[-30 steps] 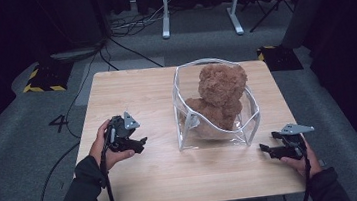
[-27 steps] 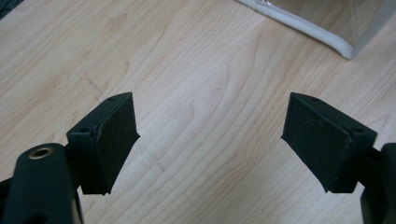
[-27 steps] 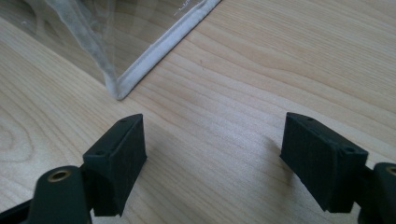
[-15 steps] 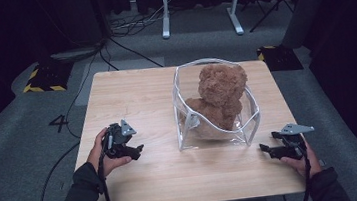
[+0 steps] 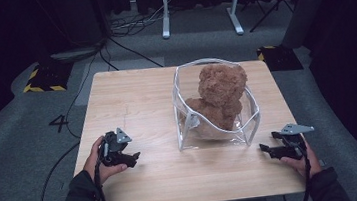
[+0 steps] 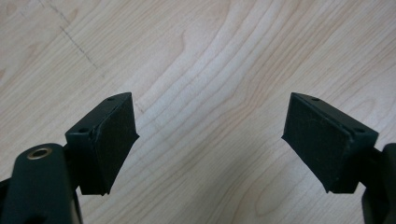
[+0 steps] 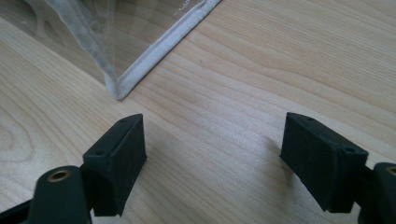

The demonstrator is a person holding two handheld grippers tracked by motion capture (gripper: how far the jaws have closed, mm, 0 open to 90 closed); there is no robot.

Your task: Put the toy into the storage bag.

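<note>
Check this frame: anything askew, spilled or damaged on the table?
Nothing stands out. The brown teddy bear sits upright in the clear bag, head above its open rim, nothing spilled. The left gripper and the right gripper rest open over bare table, apart from the bag.

A white-legged stand point(image 5: 200, 2) sits at twelve o'clock beyond the wooden table point(image 5: 136, 100), yellow-black striped blocks point(image 5: 43, 79) at ten o'clock
</note>
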